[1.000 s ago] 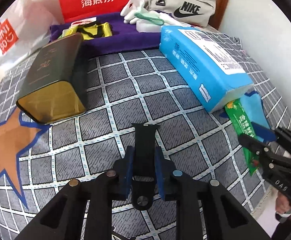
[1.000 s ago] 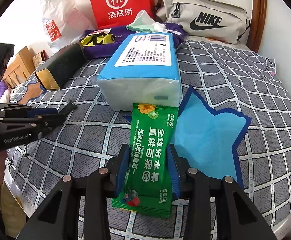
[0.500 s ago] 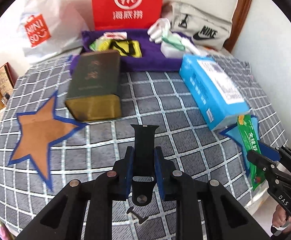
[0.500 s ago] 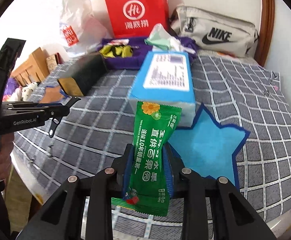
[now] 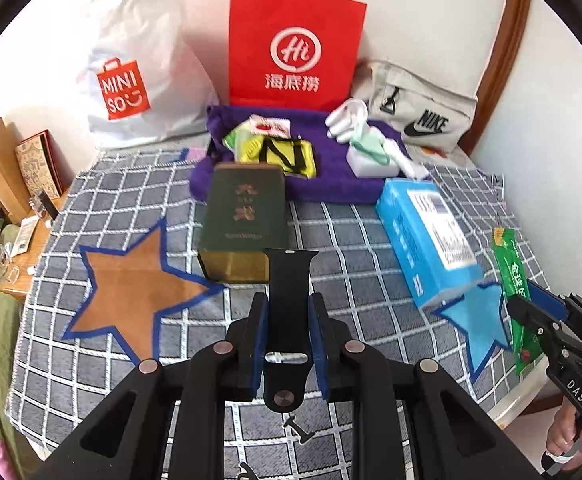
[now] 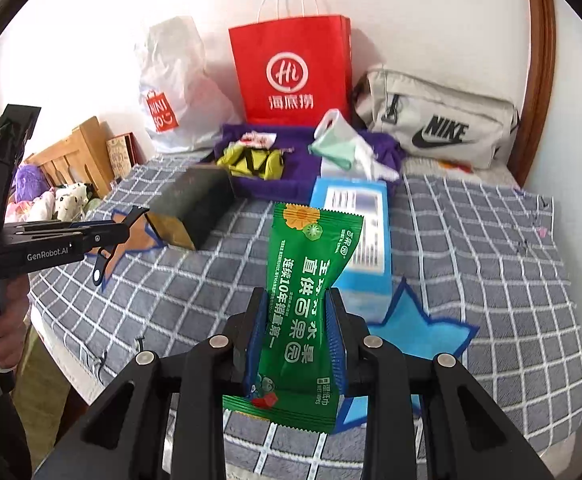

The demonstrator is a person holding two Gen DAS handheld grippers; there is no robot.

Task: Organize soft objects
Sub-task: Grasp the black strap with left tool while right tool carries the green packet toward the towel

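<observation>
Both items now lifted clear of the bed (image 5: 371, 240): your left gripper (image 5: 289, 334) pinches the watch strap (image 5: 291, 280); your right gripper (image 6: 297, 334), having just tightened, squeezes the wipes packet (image 6: 303, 300). Carry them to the purple tray (image 5: 331, 188) at the far edge.

the small print on the blue tissue pack (image 6: 355, 240) is blurred beyond reading. the green wipes packet (image 5: 517, 300) is partly hidden behind the right gripper (image 5: 539, 320). the hand (image 6: 5, 320) is cut off at the frame's edge.
</observation>
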